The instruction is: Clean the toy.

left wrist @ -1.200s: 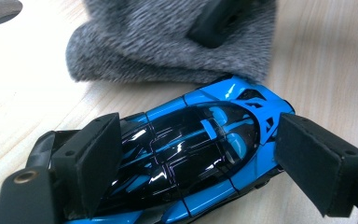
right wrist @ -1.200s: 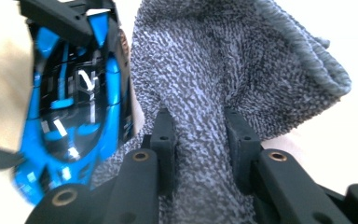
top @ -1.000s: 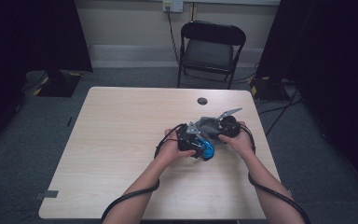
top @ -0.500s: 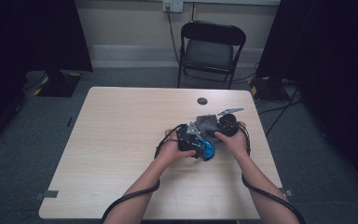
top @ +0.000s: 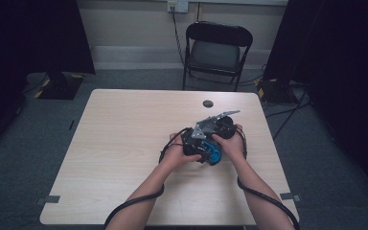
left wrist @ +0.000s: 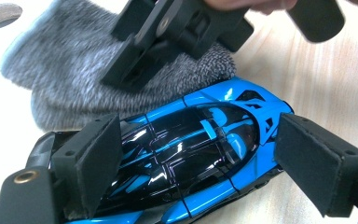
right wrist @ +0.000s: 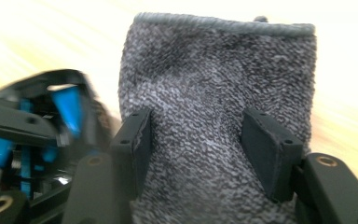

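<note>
The blue toy car (left wrist: 186, 154) is serving as the landmark. It is lying near the table's (top: 124, 143) right side, at the person's end, with a glossy blue body and a dark, reflective canopy.

The left gripper (left wrist: 200, 163) is straddling the car across its length. Its black, felt-like pads are standing wide: the left pad is resting against the car's flank, while the right pad is standing just clear of the car's other end, so a firm clamp cannot be confirmed.

Just beyond the car, touching its far side, a grey knitted cloth (right wrist: 219, 121) is lying in a soft fold with a stitched hem. The right gripper (right wrist: 209, 149) is reaching over this cloth. Its jaws have just been closing and are standing about half open, with the cloth bunched between them; the pads appear to be brushing the fabric, though blur is limiting certainty.

Beyond the car, a small dark round thing (top: 208, 103) is sitting on the pale wood-grain table. Farther off, a black folding chair (top: 215, 52) is standing.
</note>
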